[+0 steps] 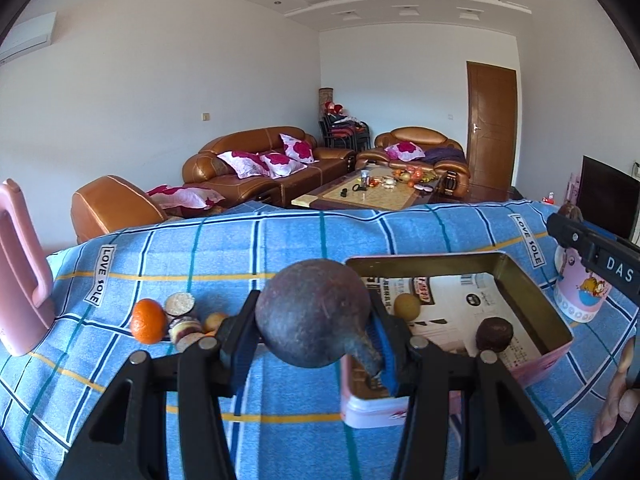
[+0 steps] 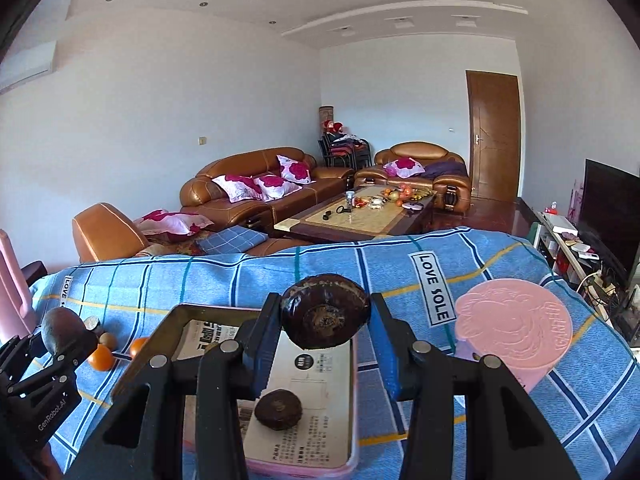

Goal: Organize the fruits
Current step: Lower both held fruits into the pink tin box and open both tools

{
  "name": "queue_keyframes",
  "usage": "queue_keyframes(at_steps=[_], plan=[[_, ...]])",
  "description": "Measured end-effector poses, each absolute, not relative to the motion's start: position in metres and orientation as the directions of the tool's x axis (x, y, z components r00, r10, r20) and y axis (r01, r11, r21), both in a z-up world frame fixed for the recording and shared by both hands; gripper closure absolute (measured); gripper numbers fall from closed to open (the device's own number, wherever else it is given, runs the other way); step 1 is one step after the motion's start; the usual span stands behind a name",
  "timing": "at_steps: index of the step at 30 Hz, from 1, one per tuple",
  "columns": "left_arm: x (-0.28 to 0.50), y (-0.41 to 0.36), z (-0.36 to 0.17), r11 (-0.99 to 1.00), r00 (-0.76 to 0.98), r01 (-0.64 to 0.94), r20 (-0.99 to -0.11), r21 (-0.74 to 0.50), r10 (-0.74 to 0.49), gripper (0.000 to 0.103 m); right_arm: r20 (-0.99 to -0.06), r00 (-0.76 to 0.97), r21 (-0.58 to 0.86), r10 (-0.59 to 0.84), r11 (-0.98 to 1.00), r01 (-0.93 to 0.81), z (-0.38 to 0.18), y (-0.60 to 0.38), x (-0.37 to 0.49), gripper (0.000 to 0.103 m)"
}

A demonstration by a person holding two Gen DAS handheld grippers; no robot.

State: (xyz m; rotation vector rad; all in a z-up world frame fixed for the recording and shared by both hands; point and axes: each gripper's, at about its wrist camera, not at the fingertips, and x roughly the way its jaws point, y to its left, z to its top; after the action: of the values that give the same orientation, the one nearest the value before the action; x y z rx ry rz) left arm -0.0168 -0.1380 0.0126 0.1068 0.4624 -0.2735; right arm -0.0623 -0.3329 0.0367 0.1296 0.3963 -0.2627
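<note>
Right now both grippers are carrying fruit above the blue checked cloth point(image 1: 280, 236). The left gripper point(image 1: 314, 340) is pinching a dull purple, round fruit with a stubby stem point(image 1: 310, 312), the stem pointing down toward the right pad; the shallow pink-walled tin box point(image 1: 528, 292) is lying just right of and beyond it. The right gripper point(image 2: 326, 338) is pinching a dark brown, flattened round fruit point(image 2: 325, 310) directly over that box, so it is probably the nearer to a drop. Inside the box, on printed paper, a small dark brown fruit point(image 2: 278, 407) and a yellowish round one point(image 1: 407, 306) are sitting. An orange mandarin point(image 1: 148, 321) and other pieces are waiting on the cloth to the left.
</note>
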Motion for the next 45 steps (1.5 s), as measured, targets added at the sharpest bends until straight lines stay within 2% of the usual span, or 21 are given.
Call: queue_keyframes(at_steps=[9,23,33,35,37,41,43,45], plan=[[-0.014,-0.195,0.003,0.925,0.800,0.376,-0.522,0.053,-0.295,0.051,-0.509,0.842,0.114,-0.178,0.956,0.271,0.014,-0.350,-0.040,0.058],[0.000,-0.206,-0.012,0.912,0.713,0.408,-0.635,0.032,-0.297,0.051,-0.591,0.789,0.008,-0.165,0.978,0.210,-0.005,-0.324,-0.018,0.057],[0.006,-0.204,-0.016,0.916,0.694,0.401,-0.658,0.018,-0.291,0.050,-0.615,0.782,0.074,-0.105,0.979,0.190,-0.009,-0.328,-0.017,0.057],[0.006,-0.203,-0.017,0.917,0.692,0.398,-0.662,0.015,-0.289,0.050,-0.615,0.784,0.091,-0.086,0.980,0.179,-0.009,-0.327,-0.018,0.053],[0.007,-0.203,-0.017,0.918,0.689,0.397,-0.665,0.013,-0.289,0.050,-0.607,0.791,0.106,-0.073,0.980,0.171,-0.007,-0.327,-0.018,0.040],[0.006,-0.204,-0.017,0.919,0.693,0.394,-0.663,0.019,-0.284,0.050,-0.583,0.809,0.105,-0.076,0.980,0.167,-0.003,-0.325,-0.023,0.035],[0.003,-0.203,-0.014,0.922,0.710,0.385,-0.647,0.028,-0.277,0.045,-0.553,0.830,0.123,-0.077,0.977,0.172,0.003,-0.326,-0.028,0.035],[0.000,-0.203,-0.011,0.924,0.729,0.379,-0.629,0.042,-0.270,0.024,-0.501,0.862,0.148,-0.083,0.973,0.180,0.012,-0.330,-0.038,0.035]])
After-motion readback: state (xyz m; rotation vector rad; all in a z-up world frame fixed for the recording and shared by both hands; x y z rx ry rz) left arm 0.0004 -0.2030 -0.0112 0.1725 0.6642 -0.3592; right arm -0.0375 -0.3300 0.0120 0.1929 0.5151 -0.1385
